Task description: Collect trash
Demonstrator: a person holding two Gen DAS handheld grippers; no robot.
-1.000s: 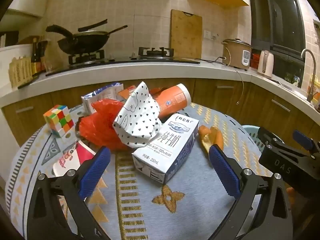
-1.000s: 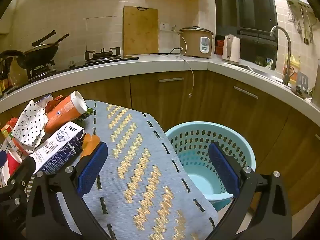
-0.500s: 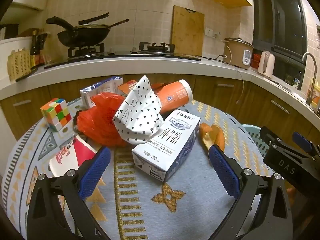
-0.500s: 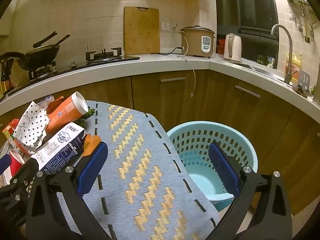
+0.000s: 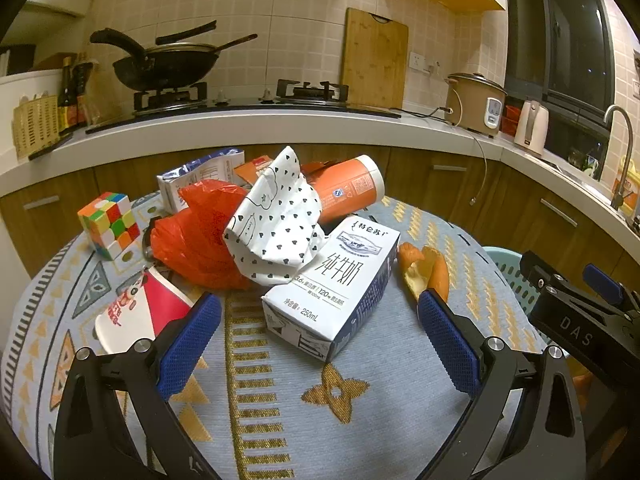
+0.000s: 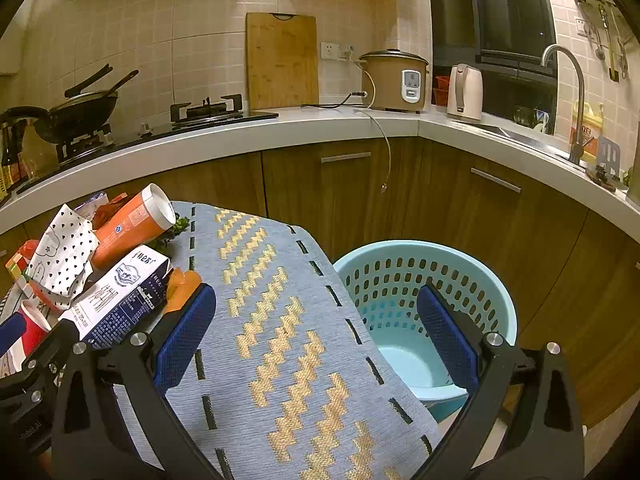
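Milk carton (image 5: 334, 280) lying on its side at the near edge of the trash pile on the tabletop (image 5: 360, 420), a dotted paper bag (image 5: 276, 224) leaning on its far end; probably light, stiff and crushable, best gripped across its narrow faces. Left hand-held gripper (image 5: 320, 348) spread wide, empty, just short of it. Right hand-held gripper (image 6: 316, 332) likewise spread, empty, toward the blue basket (image 6: 432, 280) at right.

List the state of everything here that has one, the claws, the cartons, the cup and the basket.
left claw: open, empty
right claw: open, empty
milk carton: lying on its side
orange cup: tipped over
red paper cup: on its side
blue basket: upright, empty
wok: on the stove
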